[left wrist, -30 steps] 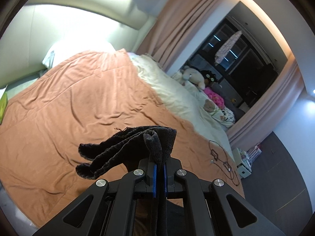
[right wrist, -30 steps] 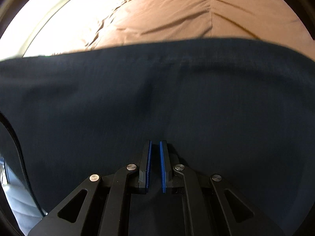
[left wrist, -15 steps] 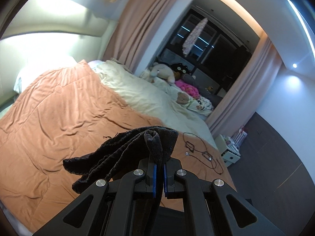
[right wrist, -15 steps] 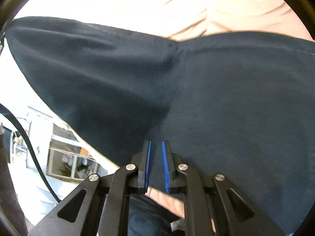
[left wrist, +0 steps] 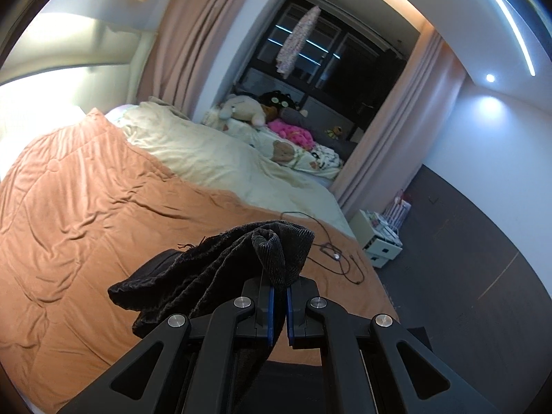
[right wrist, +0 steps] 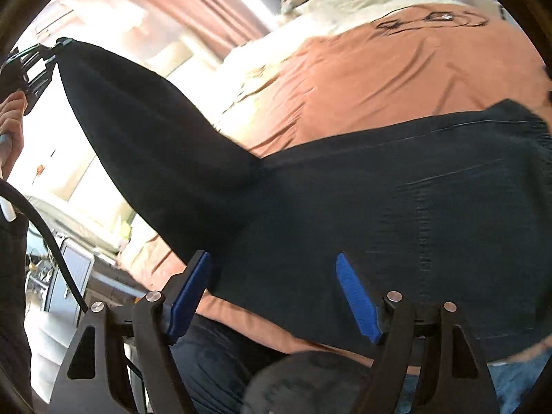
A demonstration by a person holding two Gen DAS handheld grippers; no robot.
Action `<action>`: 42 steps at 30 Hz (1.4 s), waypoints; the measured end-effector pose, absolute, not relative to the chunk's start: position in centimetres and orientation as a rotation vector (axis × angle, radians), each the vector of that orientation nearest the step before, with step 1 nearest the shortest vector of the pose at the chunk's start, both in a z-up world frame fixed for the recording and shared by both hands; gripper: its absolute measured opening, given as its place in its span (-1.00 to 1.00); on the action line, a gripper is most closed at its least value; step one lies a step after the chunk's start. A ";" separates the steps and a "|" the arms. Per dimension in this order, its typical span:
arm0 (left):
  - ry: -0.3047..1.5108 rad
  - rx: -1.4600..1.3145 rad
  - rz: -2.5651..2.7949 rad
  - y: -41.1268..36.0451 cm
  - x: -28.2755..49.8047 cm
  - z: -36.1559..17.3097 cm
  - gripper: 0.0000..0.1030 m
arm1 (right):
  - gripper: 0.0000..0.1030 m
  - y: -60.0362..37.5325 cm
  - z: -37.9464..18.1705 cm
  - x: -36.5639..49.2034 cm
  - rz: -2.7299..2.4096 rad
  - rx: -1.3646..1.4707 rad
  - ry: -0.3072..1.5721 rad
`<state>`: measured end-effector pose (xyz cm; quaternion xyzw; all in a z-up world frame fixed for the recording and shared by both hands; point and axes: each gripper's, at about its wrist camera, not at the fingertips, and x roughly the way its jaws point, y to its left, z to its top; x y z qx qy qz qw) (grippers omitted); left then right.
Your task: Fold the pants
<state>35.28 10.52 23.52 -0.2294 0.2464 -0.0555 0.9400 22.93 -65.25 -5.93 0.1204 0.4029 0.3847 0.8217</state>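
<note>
Left gripper is clamping the pants above the bed; right gripper is opening its fingers, cloth unpinched, likely needing a fresh grip.

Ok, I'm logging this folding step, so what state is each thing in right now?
Pants: one end lifted and pinched, the rest spread on the bed.
Left gripper: shut on the pants' bunched edge.
Right gripper: jaws opening, pads off the pants.
Orange blanket: spread, wrinkled.
Cream blanket: rumpled.
Curtains: drawn aside.
Black cable: loose on the orange blanket.
</note>
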 end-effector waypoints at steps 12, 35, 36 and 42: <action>0.588 -0.444 -0.222 0.0 39.2 22.3 -0.90 | 0.46 -76.2 -6.2 19.7 0.697 0.393 0.778; 0.884 -0.345 -0.481 -20.0 43.7 7.7 -0.90 | 0.46 -87.7 -9.5 15.1 0.476 0.588 0.785; 0.899 -0.343 -0.497 -20.7 43.3 6.9 -0.90 | 0.46 -88.0 -9.5 15.1 0.473 0.589 0.790; 0.971 -0.300 -0.571 -24.7 40.6 2.5 -0.90 | 0.46 -88.3 -10.5 14.4 0.454 0.596 0.826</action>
